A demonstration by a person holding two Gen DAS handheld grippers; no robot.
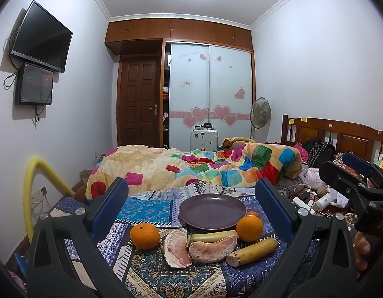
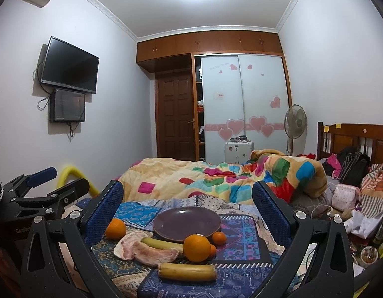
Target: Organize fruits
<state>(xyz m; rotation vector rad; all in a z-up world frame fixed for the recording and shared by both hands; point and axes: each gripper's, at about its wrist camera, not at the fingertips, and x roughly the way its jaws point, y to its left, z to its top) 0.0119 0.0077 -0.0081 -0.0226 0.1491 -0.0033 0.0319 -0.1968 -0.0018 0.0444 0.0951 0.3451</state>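
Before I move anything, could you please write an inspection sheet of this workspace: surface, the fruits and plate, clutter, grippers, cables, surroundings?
Surface: patterned blue cloth spread over the bed.
Job's things: purple plate empty; large orange left of it, another orange at its right front edge; two pomelo segments; two yellowish cut stalk pieces; small oranges right of the plate.
Clutter: bags, papers and bottles on the right side.
Grippers: left gripper open, holding nothing; right gripper open, holding nothing.
Cables: white cords in the clutter.
Surroundings: colourful blanket, wardrobe, wall television, fan.
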